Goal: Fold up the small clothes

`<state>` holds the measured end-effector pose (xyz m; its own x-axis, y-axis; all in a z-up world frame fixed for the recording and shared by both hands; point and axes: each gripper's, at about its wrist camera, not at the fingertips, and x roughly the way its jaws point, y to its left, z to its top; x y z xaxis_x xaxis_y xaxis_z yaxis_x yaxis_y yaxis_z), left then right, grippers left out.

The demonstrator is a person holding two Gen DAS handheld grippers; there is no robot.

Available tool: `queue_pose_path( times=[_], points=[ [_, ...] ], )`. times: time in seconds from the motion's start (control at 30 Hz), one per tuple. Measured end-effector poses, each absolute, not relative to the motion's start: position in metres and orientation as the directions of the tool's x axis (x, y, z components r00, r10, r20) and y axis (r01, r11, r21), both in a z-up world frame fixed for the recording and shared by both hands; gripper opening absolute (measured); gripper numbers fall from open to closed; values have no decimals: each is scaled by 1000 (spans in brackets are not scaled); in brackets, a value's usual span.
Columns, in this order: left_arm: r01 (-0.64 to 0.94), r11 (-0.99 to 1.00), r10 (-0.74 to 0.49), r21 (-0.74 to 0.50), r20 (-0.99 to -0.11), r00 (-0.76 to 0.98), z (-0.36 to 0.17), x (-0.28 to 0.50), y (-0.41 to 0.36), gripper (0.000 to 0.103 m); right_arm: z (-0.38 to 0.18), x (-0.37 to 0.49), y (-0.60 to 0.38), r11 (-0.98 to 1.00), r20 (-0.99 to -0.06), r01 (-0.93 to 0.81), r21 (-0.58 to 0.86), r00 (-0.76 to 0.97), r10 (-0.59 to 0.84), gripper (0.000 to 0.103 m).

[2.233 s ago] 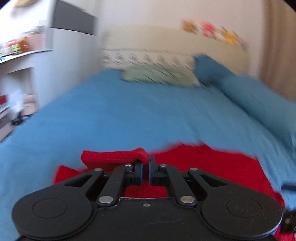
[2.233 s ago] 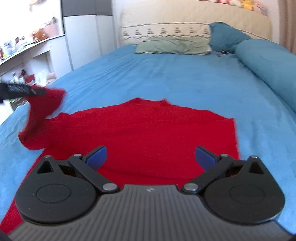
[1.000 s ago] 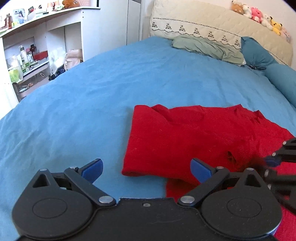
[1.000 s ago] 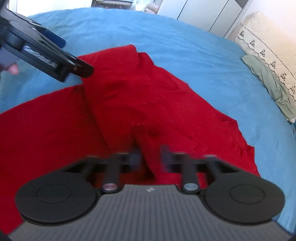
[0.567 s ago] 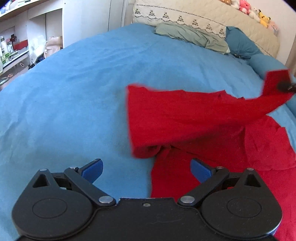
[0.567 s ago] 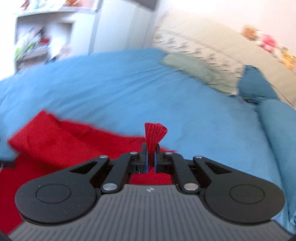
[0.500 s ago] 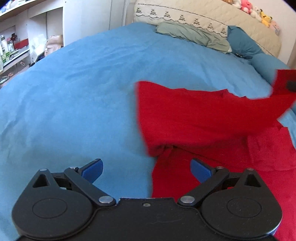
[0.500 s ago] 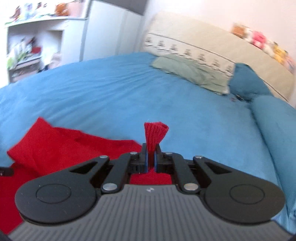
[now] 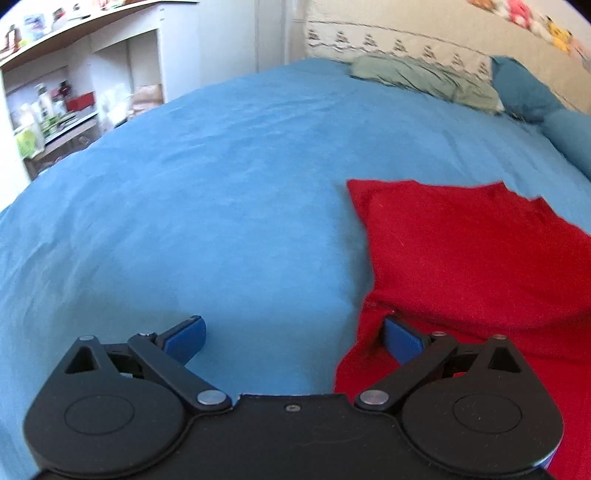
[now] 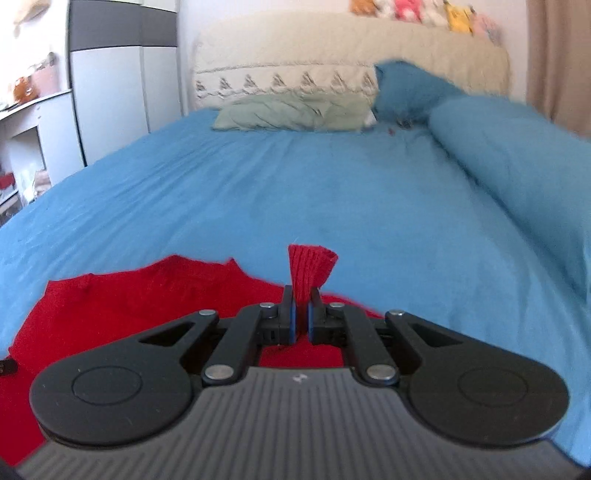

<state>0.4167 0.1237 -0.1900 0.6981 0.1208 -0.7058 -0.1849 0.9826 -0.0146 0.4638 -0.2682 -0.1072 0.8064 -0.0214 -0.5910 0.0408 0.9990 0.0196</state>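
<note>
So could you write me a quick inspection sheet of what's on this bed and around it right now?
Surface: blue bedsheet, lightly creased.
Job's things: red sweater, partly folded on the sheet.
Clutter: green pillow, blue pillow, blue bolster.
Grippers: left gripper open, over the sweater's edge; right gripper shut on a ribbed red cuff.
Cables: nothing seen.
Surroundings: cream headboard, plush toys, white shelves, wardrobe.

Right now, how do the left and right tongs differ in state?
The left tongs stand wide open and hold nothing; the right tongs are shut on a ribbed end of the red sweater. The left hover by the sweater's folded edge on the blue bedspread; the right lift their piece clear. Both have blue pads.
</note>
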Motion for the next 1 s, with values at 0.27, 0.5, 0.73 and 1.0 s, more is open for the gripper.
queue_pose_path(
  times=[0.27,0.5,0.73,1.0],
  points=[
    [-232,972,182,29,-715,675,-195,412,127,103,-165,440,-289,991,-672,121,61,739,-49,26],
    [-163,981,190,103,-646,739,-167,400,108,102,-152,390,-290,993,-538,103,56,841,-57,103],
    [-16,1000,22,15,-663,748,-167,404,79,103,-171,424,-265,995,-613,-53,87,784,96,103],
    [-1,999,-35,-49,-724,689,-191,409,86,103,-169,411,-278,989,-616,-24,149,779,112,103]
  ],
)
